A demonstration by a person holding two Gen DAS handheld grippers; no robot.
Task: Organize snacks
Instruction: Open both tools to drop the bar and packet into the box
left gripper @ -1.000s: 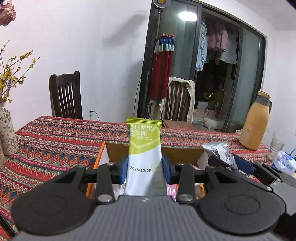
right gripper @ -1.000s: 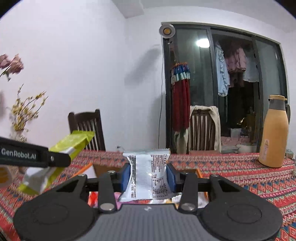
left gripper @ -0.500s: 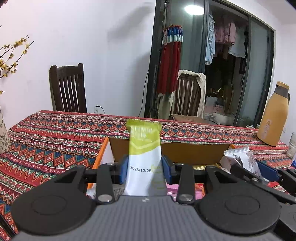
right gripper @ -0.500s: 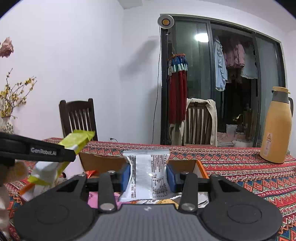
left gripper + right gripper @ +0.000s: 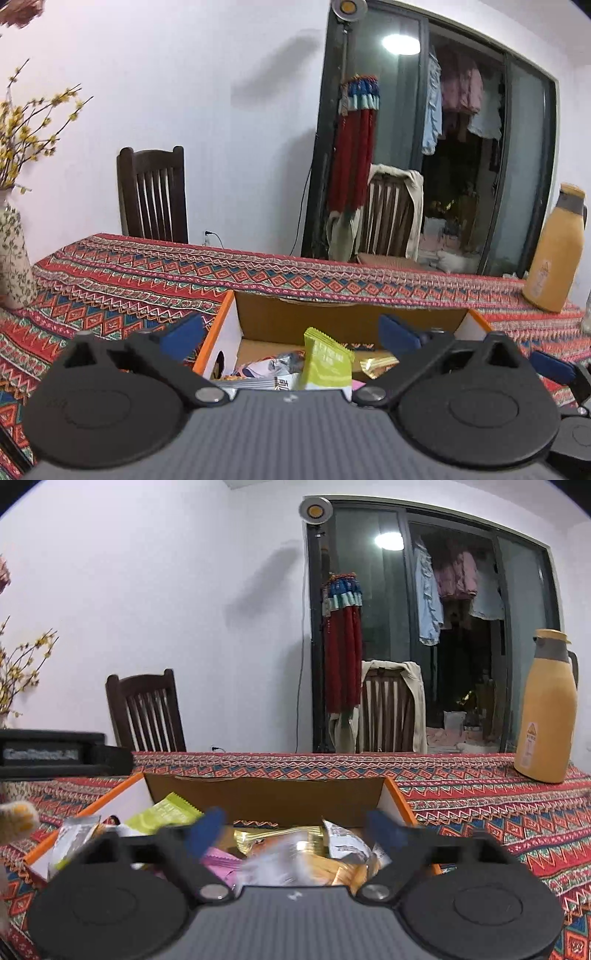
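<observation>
Two grippers hang over the same cardboard box [image 5: 347,317], and both of your jaws are swinging apart right now. Your left gripper [image 5: 291,332] has its blue pads spread wide, and the green bar wrapper [image 5: 327,365] stands tilted in the gap between them, free of either pad, its lower end down among the packets in the box. Your right gripper [image 5: 295,823] is opening too; its pads are blurred, and nothing is pressed between them. Below it lies the white packet [image 5: 345,843], resting on the heap of gold and orange snacks [image 5: 314,864] near the box's right wall. In the right wrist view the green bar shows at the left side of the box. The box sits on the patterned tablecloth [image 5: 480,805], with the yellow flask [image 5: 546,716] far right.
</observation>
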